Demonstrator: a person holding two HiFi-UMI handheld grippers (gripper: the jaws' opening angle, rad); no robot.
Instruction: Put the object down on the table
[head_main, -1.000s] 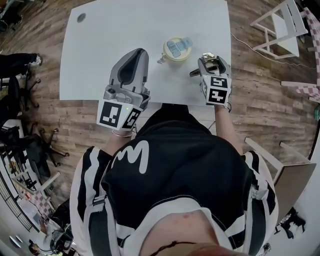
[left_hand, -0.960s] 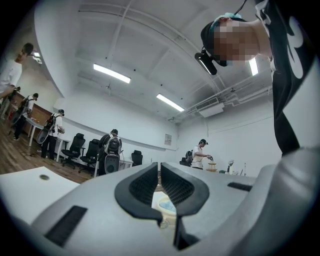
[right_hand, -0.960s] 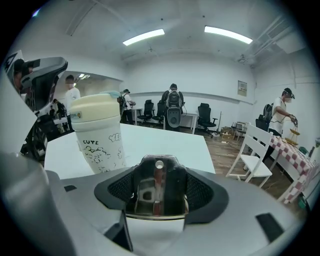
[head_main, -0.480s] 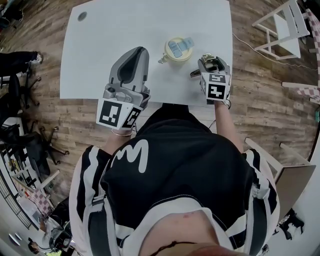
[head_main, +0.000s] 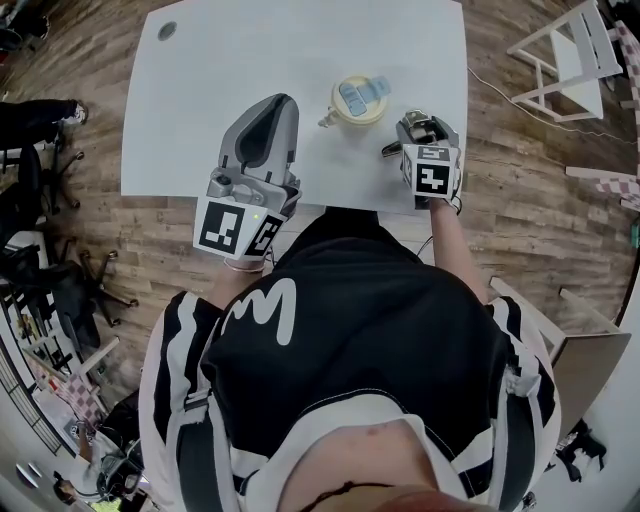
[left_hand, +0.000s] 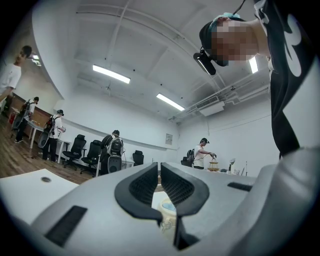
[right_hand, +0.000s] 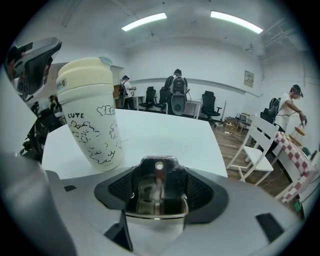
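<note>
A shiny metal object (right_hand: 157, 182) sits between the jaws of my right gripper (right_hand: 158, 192), which is shut on it. In the head view this gripper (head_main: 421, 122) hovers over the near right part of the white table (head_main: 200, 100). Whether the object touches the tabletop cannot be told. Just left of it stands a white cup (head_main: 357, 100) with a cream lid and a blue flap, printed with doodles (right_hand: 92, 120). My left gripper (head_main: 274, 105) is above the table's near edge, its jaws together with nothing held (left_hand: 160, 172).
A white wooden chair (head_main: 560, 55) stands on the plank floor right of the table, also in the right gripper view (right_hand: 256, 145). Black office chairs (head_main: 40, 270) crowd the left. Several people stand far back in the room (right_hand: 177, 95).
My right gripper has tipped slightly, with the metal object still in it. The cup and my left gripper have stayed where they were.
</note>
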